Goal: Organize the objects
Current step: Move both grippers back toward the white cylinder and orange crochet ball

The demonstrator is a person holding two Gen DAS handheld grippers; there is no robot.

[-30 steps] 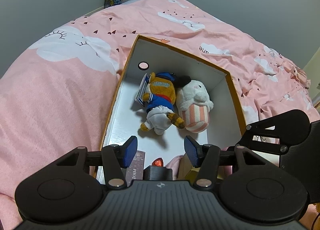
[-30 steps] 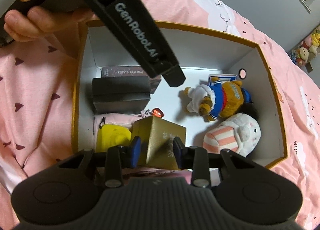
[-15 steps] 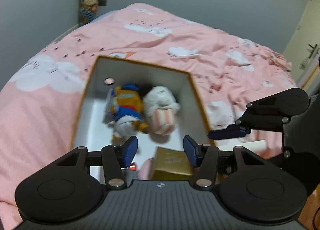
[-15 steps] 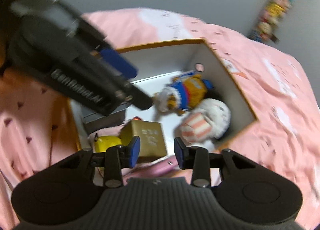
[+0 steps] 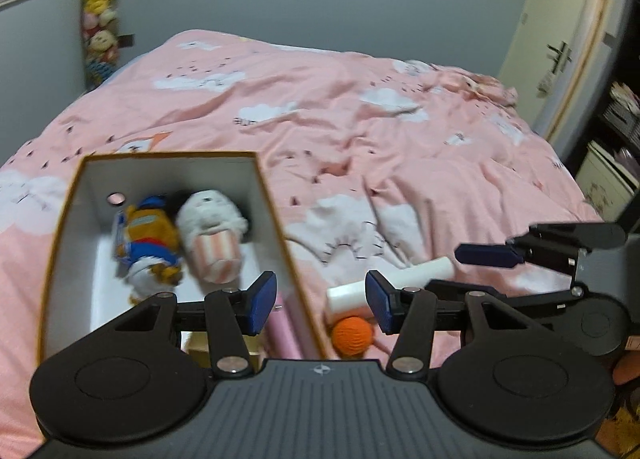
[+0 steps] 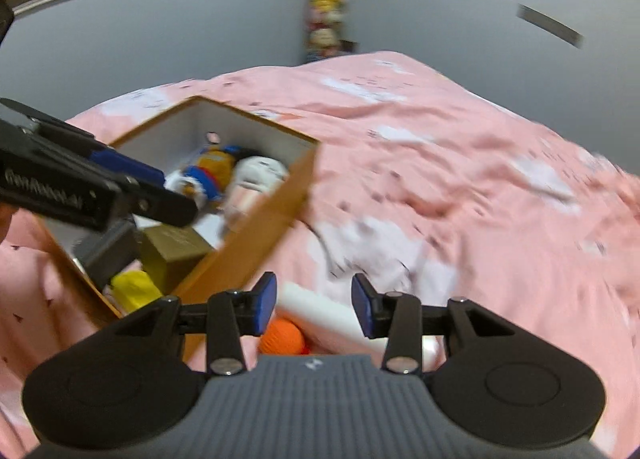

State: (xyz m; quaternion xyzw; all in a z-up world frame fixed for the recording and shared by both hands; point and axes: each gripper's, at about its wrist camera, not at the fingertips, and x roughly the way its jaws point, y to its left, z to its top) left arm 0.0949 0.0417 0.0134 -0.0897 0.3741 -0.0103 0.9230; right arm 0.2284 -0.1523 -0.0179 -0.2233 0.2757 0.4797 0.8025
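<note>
Just outside the near wall of the open orange-rimmed cardboard box (image 5: 276, 215) on the pink cloud-print bedspread (image 5: 360, 131), two loose things wait: a white cylindrical roll (image 6: 320, 309) and a small orange knitted ball (image 6: 282, 337) touching its underside. Judged from the task, these are the next to go in, and the move turns on how the roll lies to the right claw (image 6: 314, 305). In the right wrist view the roll sits directly ahead between the blue pads, its long axis slanting from upper left to lower right, so it runs partly across the gap, not along it; the wrist would likely need some roll to square up. That claw is empty and its jaws are opening, with nothing pressed between them. The left claw (image 5: 322, 301) is also released and empty; it straddles the box's wall, with the ball ahead of its right pad. The right claw looks the better placed for the roll.

The left wrist view shows the box's far end clearly: a plush figure in blue and orange clothes (image 5: 146, 239) beside a white plush with a pink-striped body (image 5: 212, 235). The right wrist view alone shows the near end: a gold cardboard box (image 6: 172, 249), a yellow soft thing (image 6: 134, 291) and a dark block, too blurred to name.
</note>
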